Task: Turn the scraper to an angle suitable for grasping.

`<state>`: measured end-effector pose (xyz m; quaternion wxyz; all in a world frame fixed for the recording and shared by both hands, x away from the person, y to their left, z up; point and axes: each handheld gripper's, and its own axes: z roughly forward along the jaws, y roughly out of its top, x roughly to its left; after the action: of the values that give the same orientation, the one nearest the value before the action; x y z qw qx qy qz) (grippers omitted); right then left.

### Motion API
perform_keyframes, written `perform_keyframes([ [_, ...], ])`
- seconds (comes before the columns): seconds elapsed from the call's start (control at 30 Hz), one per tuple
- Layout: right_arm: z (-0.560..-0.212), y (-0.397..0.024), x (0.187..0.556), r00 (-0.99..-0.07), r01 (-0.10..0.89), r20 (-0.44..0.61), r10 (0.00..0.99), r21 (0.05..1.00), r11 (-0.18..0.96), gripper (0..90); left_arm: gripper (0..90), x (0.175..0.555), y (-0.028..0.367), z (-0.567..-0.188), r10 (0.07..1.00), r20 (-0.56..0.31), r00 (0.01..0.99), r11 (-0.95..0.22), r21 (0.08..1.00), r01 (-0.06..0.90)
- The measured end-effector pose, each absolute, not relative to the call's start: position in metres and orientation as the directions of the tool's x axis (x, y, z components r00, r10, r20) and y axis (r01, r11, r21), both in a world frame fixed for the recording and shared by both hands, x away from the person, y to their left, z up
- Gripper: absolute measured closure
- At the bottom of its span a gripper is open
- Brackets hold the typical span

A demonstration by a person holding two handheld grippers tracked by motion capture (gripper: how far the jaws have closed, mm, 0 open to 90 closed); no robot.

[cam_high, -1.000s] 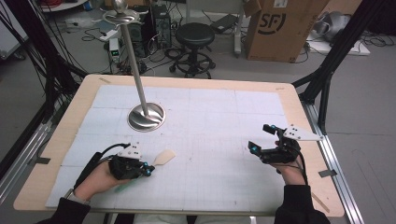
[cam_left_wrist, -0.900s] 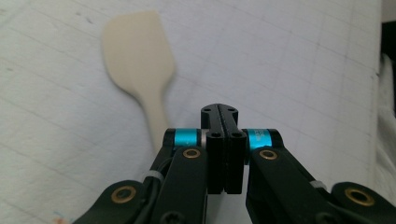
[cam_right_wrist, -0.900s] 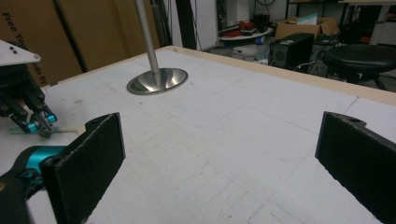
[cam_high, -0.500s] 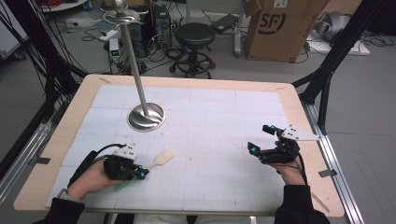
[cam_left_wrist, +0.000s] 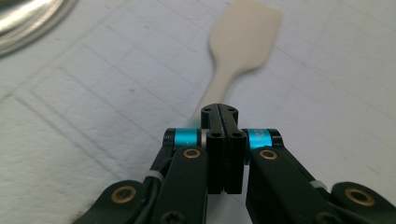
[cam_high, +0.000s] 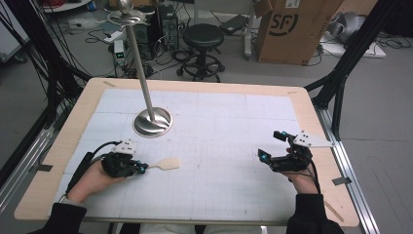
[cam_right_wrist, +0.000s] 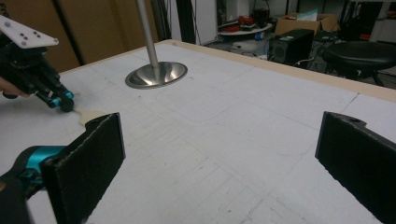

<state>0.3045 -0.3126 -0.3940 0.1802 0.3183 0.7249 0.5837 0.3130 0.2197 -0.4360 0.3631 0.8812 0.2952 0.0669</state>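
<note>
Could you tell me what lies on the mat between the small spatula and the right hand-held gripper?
Nothing: in the high view the white mat is bare between the spatula, held by the left hand-held gripper, and the open right hand-held gripper.

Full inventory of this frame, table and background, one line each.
Spatula: 1, beige, near-left on the mat, handle in the left gripper.
Stand: 1, steel, round base with pole, far-left on the mat.
Mat: 1, white, gridded, covers the table.
Table: 1, light wood rim.
Stool: 1, black, floor behind table.
Box: 1, brown cardboard, floor far right.
Left gripper: 1, black and teal, shut on the spatula.
Right gripper: 1, black and teal, open, near-right above the mat.
</note>
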Motion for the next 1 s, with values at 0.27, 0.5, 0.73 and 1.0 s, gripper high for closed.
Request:
perform_keyframes([
  [0.27,-0.394,-0.314,0.303,-0.729,0.252,0.113,0.675,0.961,0.111,0.2,89.7,0.326,0.221,-0.44,0.663,-0.047,0.747,-0.498,0.717,0.487],
  [0.5,-0.393,-0.314,0.303,-0.734,0.25,0.122,0.669,0.963,0.099,0.2,89.7,0.324,0.213,-0.428,0.666,-0.125,0.735,-0.419,0.752,0.508],
  [0.73,-0.393,-0.313,0.302,-0.735,0.249,0.117,0.668,0.963,0.105,0.2,89.7,0.333,0.191,-0.432,0.701,-0.077,0.709,-0.42,0.759,0.498],
  [1.0,-0.392,-0.315,0.301,-0.731,0.248,0.119,0.672,0.964,0.099,0.2,89.6,0.341,0.181,-0.442,0.702,-0.011,0.712,-0.473,0.74,0.478],
])
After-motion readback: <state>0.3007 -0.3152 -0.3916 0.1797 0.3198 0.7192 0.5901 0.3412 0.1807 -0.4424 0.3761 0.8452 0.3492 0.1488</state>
